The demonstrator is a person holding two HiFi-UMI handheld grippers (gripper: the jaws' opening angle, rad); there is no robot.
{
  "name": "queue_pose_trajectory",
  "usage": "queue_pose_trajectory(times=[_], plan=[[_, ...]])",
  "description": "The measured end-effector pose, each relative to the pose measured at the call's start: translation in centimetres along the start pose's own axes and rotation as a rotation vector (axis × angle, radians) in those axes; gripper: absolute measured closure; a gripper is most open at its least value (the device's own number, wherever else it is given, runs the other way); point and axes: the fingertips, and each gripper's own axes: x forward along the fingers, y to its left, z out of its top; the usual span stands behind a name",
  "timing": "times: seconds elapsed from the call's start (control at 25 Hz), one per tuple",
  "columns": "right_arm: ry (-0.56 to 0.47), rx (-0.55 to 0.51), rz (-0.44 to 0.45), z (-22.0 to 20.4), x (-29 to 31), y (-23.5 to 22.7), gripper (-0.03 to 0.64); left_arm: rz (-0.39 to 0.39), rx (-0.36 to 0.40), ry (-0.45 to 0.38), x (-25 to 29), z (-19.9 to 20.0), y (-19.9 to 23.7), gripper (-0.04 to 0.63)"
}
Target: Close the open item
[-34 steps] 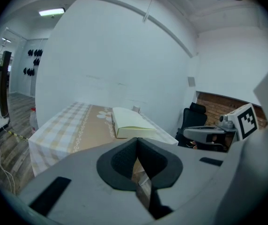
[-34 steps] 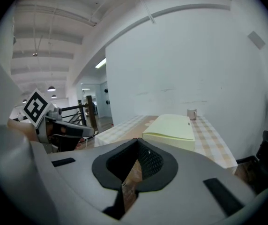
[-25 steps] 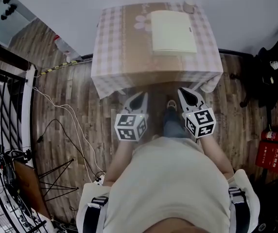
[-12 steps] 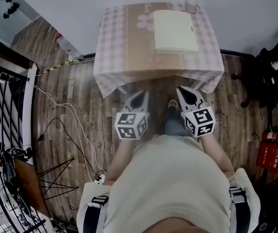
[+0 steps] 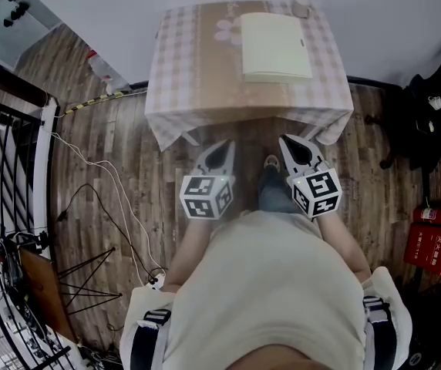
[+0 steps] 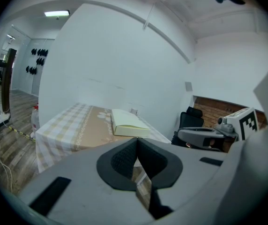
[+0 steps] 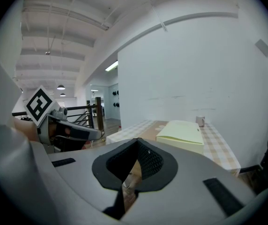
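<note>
Box (image 5: 275, 46), pale yellow, lies flat on the checked table (image 5: 190, 75), right of centre. Head view: left gripper (image 5: 224, 143) and right gripper (image 5: 286, 139) sit at the table's near edge, well apart from the box.

Left gripper view: jaws pressed together, nothing between them.

Right gripper view: jaws pressed together, nothing between them.

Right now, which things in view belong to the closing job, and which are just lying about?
Job: pale yellow box; left hand-held gripper; right hand-held gripper, both shut and empty.
Lying about: mug; fire extinguisher; black chair.
</note>
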Motion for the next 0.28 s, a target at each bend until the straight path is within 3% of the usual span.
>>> queue_pose_trajectory(times=[0.28], plan=[[-0.011,0.011,-0.004,0.22,-0.30,-0.30,0.617,0.002,0.001,0.000,0.25,0.14,-0.26,0.593]])
